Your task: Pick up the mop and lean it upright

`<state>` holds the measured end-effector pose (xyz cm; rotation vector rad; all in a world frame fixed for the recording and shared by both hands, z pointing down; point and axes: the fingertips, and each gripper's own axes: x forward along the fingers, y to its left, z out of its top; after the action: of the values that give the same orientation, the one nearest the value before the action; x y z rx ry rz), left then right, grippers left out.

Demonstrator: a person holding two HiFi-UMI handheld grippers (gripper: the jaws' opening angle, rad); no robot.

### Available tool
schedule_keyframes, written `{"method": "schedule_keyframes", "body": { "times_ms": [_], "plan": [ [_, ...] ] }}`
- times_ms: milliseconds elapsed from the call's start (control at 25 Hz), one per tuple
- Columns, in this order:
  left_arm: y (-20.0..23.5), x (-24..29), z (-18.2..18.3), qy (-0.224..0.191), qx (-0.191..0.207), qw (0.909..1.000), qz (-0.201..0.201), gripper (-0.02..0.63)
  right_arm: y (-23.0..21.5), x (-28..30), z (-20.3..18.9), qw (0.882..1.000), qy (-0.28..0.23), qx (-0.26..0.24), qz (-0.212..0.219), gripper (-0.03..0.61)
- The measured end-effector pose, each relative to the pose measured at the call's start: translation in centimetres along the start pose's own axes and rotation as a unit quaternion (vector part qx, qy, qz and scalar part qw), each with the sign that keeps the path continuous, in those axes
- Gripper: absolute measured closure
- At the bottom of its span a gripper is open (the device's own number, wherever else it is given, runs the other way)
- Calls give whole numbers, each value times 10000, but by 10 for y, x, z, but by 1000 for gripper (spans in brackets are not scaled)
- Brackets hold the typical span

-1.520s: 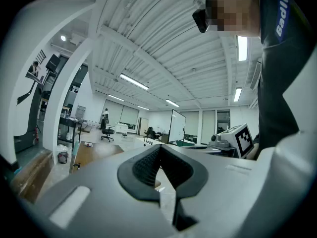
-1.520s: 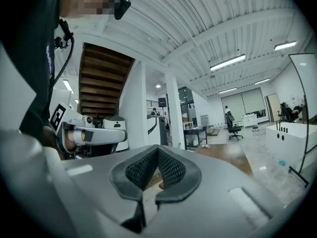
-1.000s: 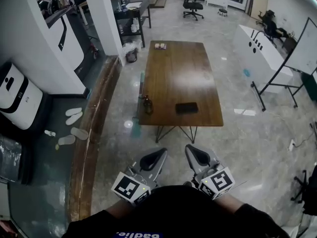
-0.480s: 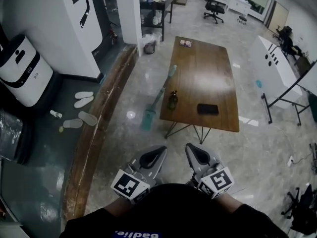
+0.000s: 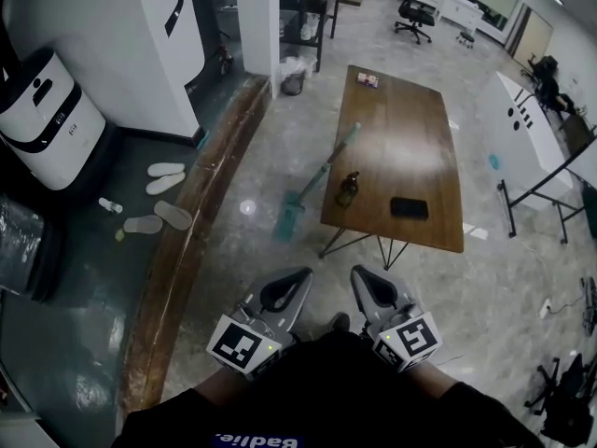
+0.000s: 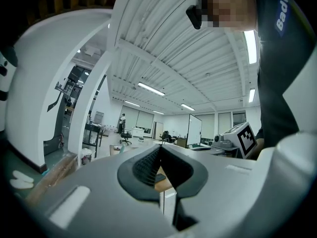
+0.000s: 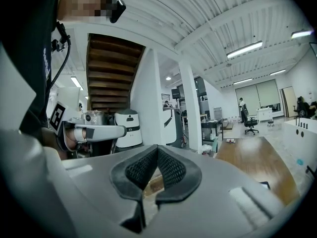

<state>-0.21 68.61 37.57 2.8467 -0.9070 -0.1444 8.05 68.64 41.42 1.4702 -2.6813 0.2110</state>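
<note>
The mop (image 5: 323,175) has a teal handle and a flat teal head (image 5: 288,219). Its head rests on the floor and its handle leans slanted against the left edge of the wooden table (image 5: 410,138). My left gripper (image 5: 302,275) (image 6: 159,148) and right gripper (image 5: 360,274) (image 7: 157,148) are held side by side close to my body at the bottom of the head view. Both are well short of the mop, pointing roughly level. Each has its pads pressed together with nothing between them.
On the table stand a brown bottle (image 5: 348,189), a flat black item (image 5: 409,208) and a small box (image 5: 367,80). A raised wooden curb (image 5: 201,213) runs along the left, with slippers (image 5: 166,169) and a white machine (image 5: 51,119) beyond it. A white column (image 5: 258,17) stands farther back.
The head view has shifted: the mop, at first mostly hidden by the table's edge, now shows in full and nearer. Both grippers stay shut and keep their place in the view.
</note>
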Motion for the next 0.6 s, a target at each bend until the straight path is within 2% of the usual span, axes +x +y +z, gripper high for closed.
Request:
{"method": "schedule_keyframes", "body": {
  "times_ms": [120, 360, 440, 600],
  "plan": [
    [8, 4, 10, -197, 41, 9998, 12, 594, -3, 10, -2, 10000, 58, 29, 61, 572],
    [38, 20, 7, 69, 153, 9995, 249, 559, -20, 48, 0, 9994, 22, 214, 265, 558],
    [51, 31, 14, 10, 205, 9993, 306, 553, -33, 64, 2, 9991, -36, 242, 339, 551],
    [80, 58, 12, 246, 212, 9981, 515, 541, -62, 93, 14, 9980, -199, 347, 488, 541]
  ]
}}
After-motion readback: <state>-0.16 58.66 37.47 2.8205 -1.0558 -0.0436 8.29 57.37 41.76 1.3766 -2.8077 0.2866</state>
